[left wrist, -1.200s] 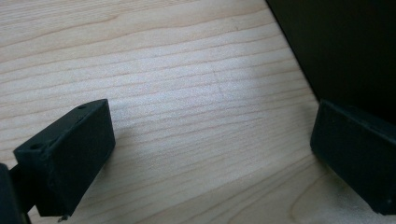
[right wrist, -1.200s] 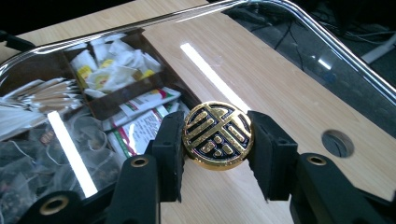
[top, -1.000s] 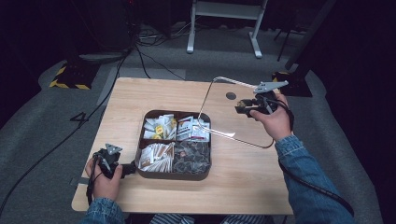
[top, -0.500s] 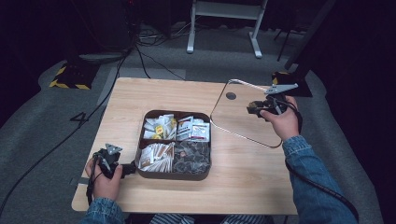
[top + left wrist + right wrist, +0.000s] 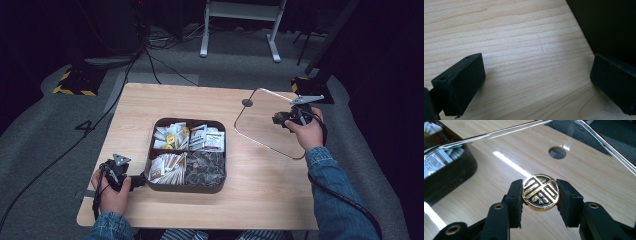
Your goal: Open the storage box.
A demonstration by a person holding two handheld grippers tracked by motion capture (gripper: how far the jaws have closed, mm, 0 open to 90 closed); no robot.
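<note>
A dark four-part tray [image 5: 187, 189] of sachets stands mid-table. Its clear glass lid [image 5: 260, 125] hangs low over the right side of the table, off the tray. My right gripper [image 5: 280, 119] is shut on the lid's round gold knob [image 5: 540, 192], one pad on each side of it. In the right gripper view the lid [image 5: 579, 165] stretches ahead of the right gripper [image 5: 540, 195], with the tray [image 5: 449, 177] at the left. My left gripper [image 5: 137, 179] rests on the table at the tray's front left corner. The left gripper [image 5: 536, 85] stands open over bare wood, next to the tray wall [image 5: 609, 25].
The wooden table [image 5: 150, 105] has a round hole [image 5: 247, 103] near the lid's far corner. Cables run across the grey floor behind it, and a white stand [image 5: 240, 10] is at the back. Bare wood lies left of and behind the tray.
The right gripper has carried the lid to the right and downward, from beside the tray to the table's right side, and the lid has tipped flatter. The left gripper has stayed put.
</note>
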